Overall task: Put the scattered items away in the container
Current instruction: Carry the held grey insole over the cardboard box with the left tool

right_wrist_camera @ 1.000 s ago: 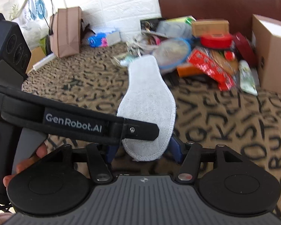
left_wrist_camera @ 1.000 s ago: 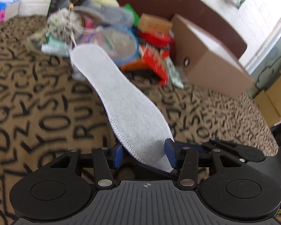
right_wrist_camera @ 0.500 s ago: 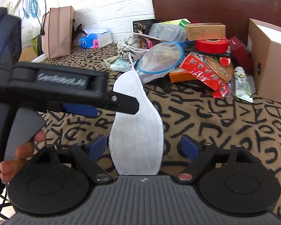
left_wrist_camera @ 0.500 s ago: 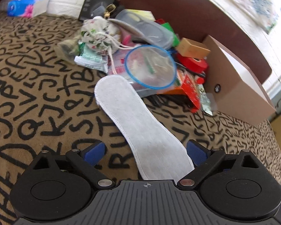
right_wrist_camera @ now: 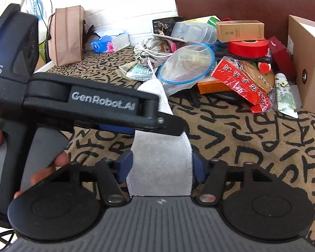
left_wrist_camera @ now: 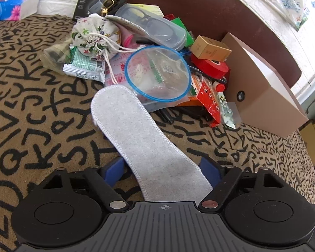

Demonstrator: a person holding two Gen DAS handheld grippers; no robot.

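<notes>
Since the grey insole point(left_wrist_camera: 145, 138) looks light and floppy, we close the right tongs point(right_wrist_camera: 160, 166) across its heel, while the left tongs point(left_wrist_camera: 161, 168) straddle it wide, ungripped.

The left claw point(left_wrist_camera: 160, 169) let go of the grey insole point(left_wrist_camera: 145, 142), while the right claw point(right_wrist_camera: 160, 166) has just closed onto it.

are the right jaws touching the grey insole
Touching. In the right wrist view both blue pads of the right gripper sit against the edges of the grey insole, with no gap on either side; the jaws have just been closing.
</notes>
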